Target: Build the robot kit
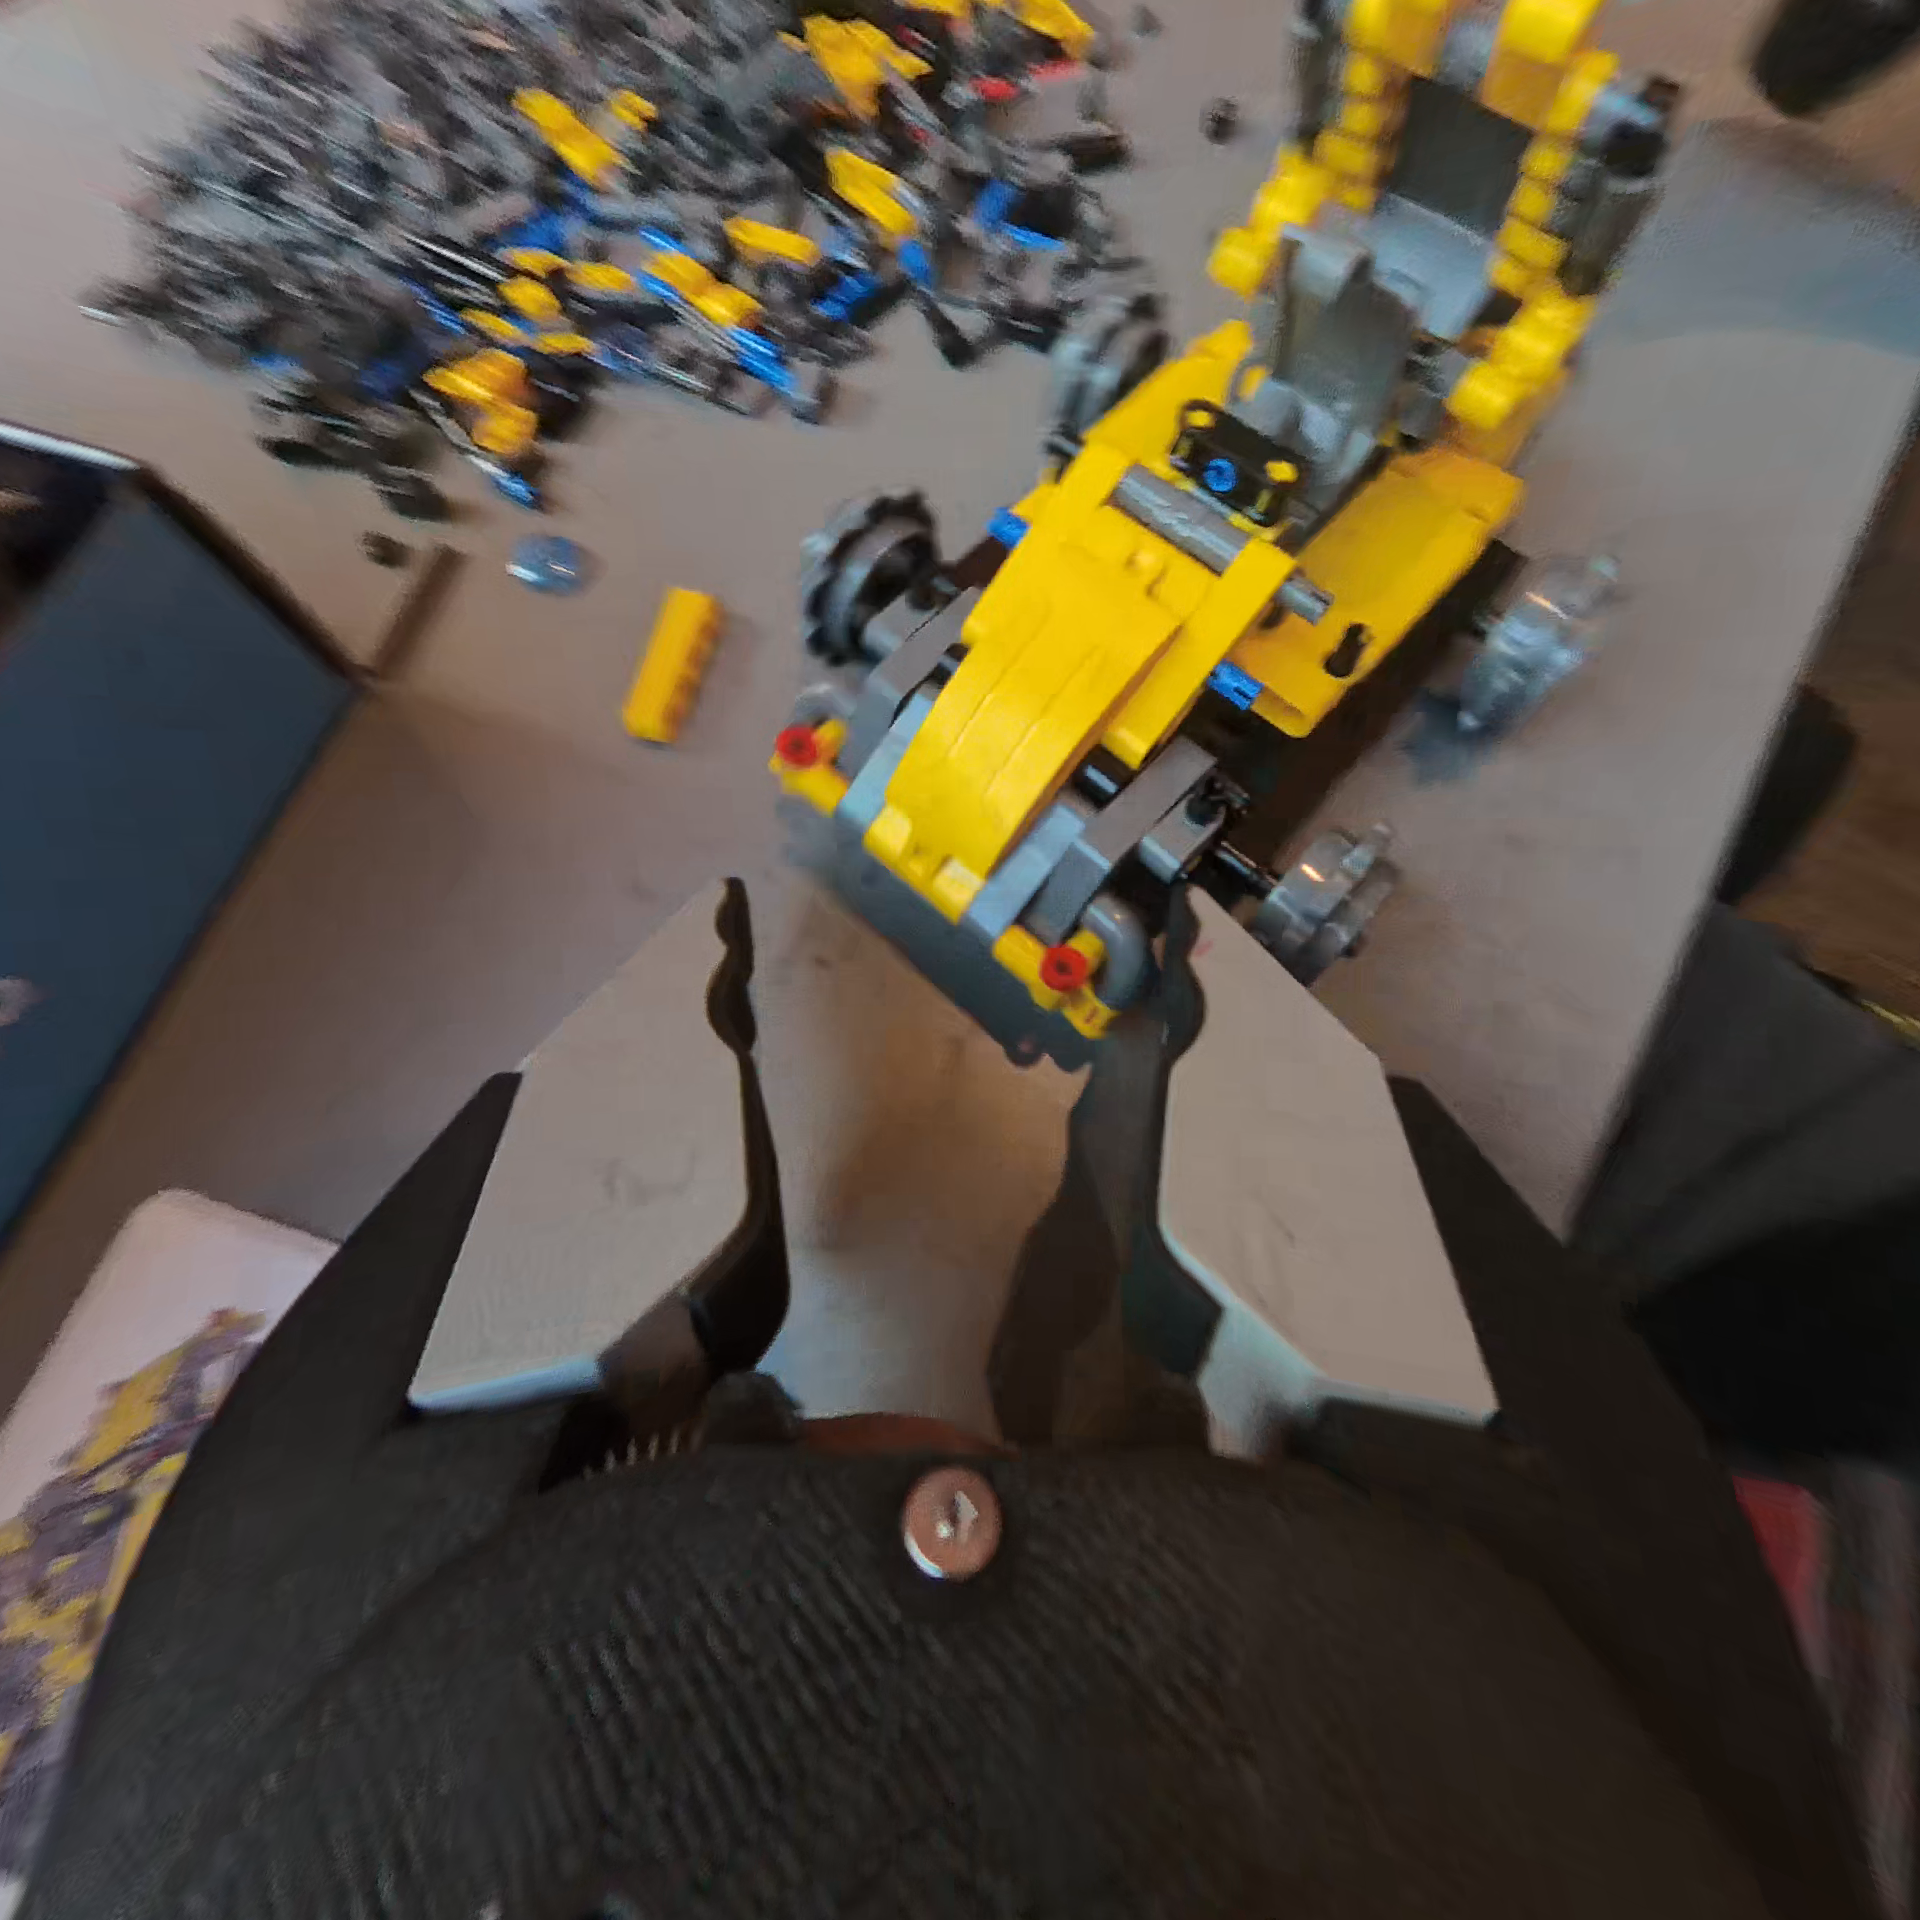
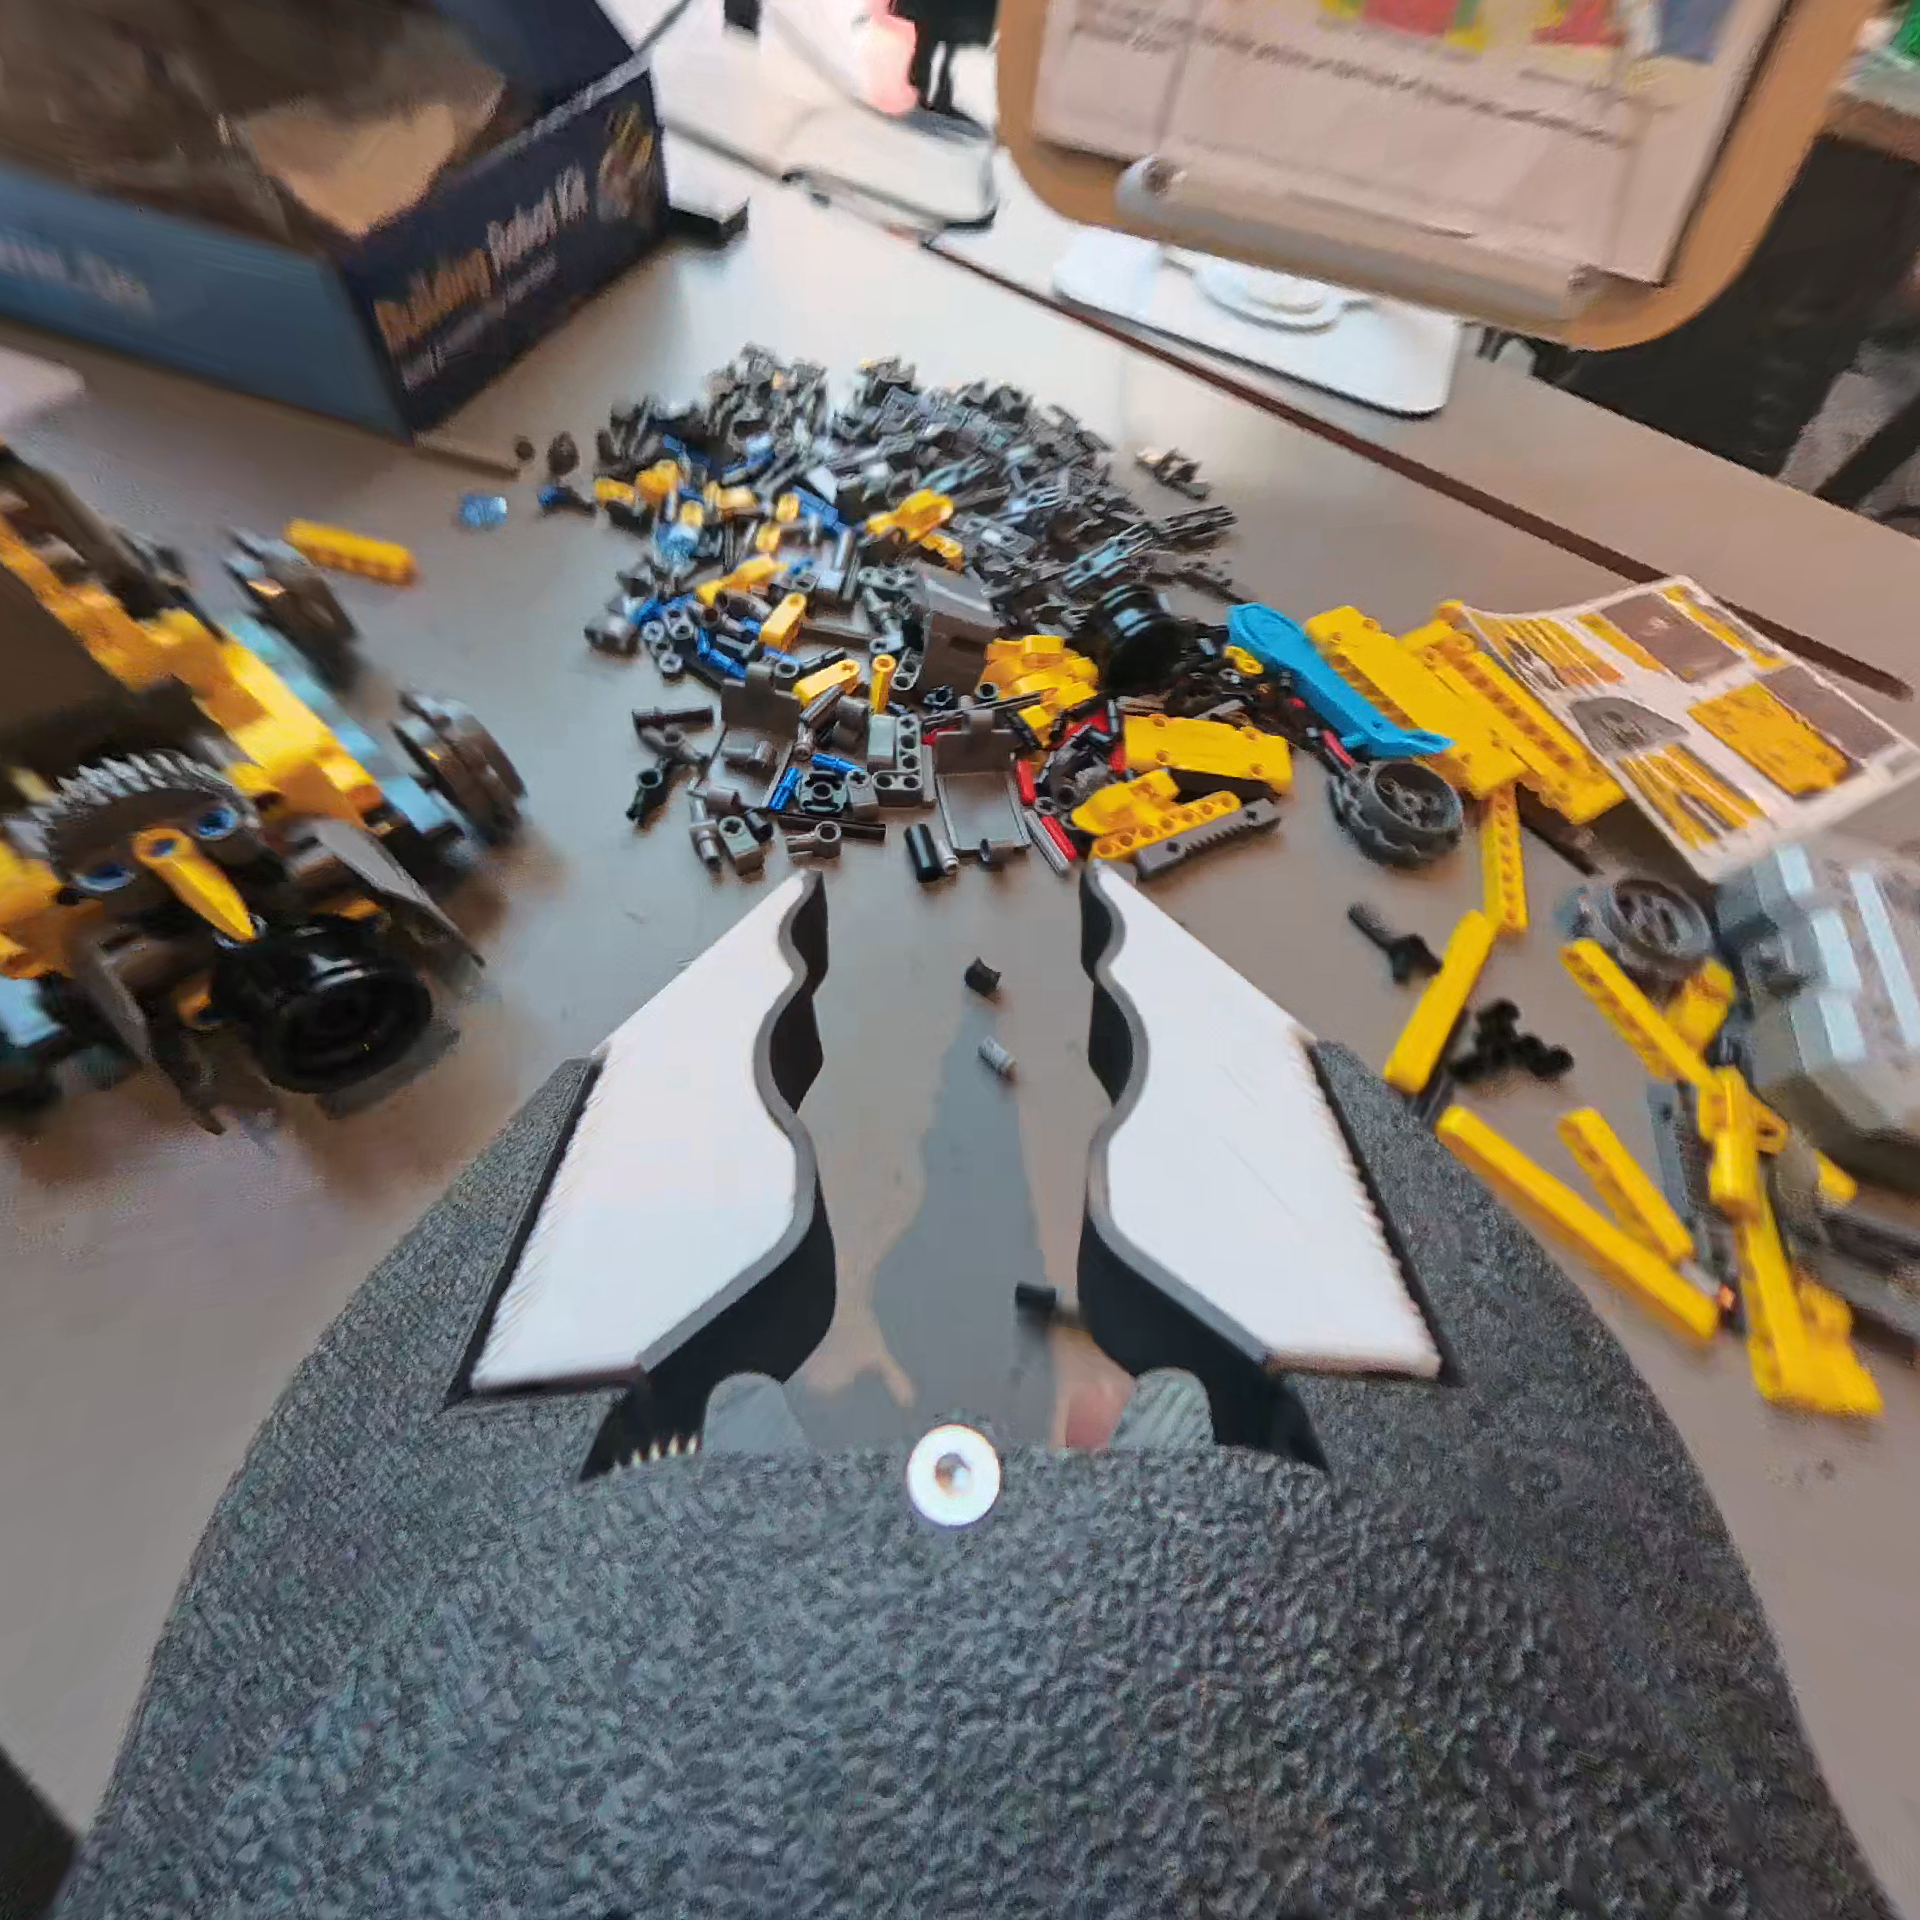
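I have the yellow and grey brick vehicle (image 1: 1122,675) straight ahead of my left gripper (image 1: 951,914), lying on the grey table (image 1: 623,831) with its near grey end between my fingertips. My left tongs stand wide; the right fingertip (image 1: 1179,987) lies against the vehicle's near corner, though blur keeps me from telling whether it truly touches, and the left fingertip sits apart from it. The gripper points forward and down at the tabletop. A loose yellow beam (image 1: 673,665) lies just left of the vehicle, with bare table around it. The table's right edge runs close beside the vehicle.

My right gripper (image 2: 951,883) hovers tilted down over the table, tongs wide and holding nothing. Between its fingers lie a few tiny dark pins (image 2: 982,977). Just beyond the tips spreads the heap of loose pieces (image 2: 883,644). Long yellow beams (image 2: 1579,1226) crowd the right side; a dark blue box (image 2: 343,281) stands far left.
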`<state>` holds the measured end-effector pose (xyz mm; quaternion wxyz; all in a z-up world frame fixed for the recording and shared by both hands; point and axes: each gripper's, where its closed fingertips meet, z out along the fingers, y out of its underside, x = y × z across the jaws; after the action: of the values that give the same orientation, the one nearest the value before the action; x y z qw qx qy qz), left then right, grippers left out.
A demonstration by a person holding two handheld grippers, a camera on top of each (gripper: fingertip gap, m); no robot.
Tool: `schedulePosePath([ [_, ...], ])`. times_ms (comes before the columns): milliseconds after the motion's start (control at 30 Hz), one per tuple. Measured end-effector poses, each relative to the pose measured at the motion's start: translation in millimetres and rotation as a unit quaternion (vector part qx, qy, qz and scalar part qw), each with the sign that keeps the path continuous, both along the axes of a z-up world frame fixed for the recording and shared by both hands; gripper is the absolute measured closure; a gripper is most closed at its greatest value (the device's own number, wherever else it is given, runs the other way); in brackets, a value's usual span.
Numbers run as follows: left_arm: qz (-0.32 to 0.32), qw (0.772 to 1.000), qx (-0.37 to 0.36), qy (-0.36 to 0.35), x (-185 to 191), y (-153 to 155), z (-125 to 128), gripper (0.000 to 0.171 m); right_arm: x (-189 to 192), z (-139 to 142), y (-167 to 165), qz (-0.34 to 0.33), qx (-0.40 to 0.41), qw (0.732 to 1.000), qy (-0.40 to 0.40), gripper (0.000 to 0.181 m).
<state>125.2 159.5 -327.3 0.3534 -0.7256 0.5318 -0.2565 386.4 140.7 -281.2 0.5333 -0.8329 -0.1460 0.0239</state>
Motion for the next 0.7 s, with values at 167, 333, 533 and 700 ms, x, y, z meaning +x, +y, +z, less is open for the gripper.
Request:
schedulePosePath([
  [167,0.039,0.998,0.031,-0.042,-8,8,26,0.096,15,10,-44,-0.058,0.065,0.988,0.125,0.116],
  [333,0.018,0.998,0.031,-0.043,-37,-27,25,0.092,15,27,-69,-0.06,0.111,0.986,0.11,0.116],
  [533,0.01,0.998,-0.004,-0.063,-51,-51,12,0.088,-4,-9,-68,-0.004,0.007,0.995,0.097,0.124],
  [700,-0.11,0.972,-0.077,-0.192,-43,-105,38,0.097,3,-23,-62,-0.031,-0.034,0.995,0.088,0.148],
])
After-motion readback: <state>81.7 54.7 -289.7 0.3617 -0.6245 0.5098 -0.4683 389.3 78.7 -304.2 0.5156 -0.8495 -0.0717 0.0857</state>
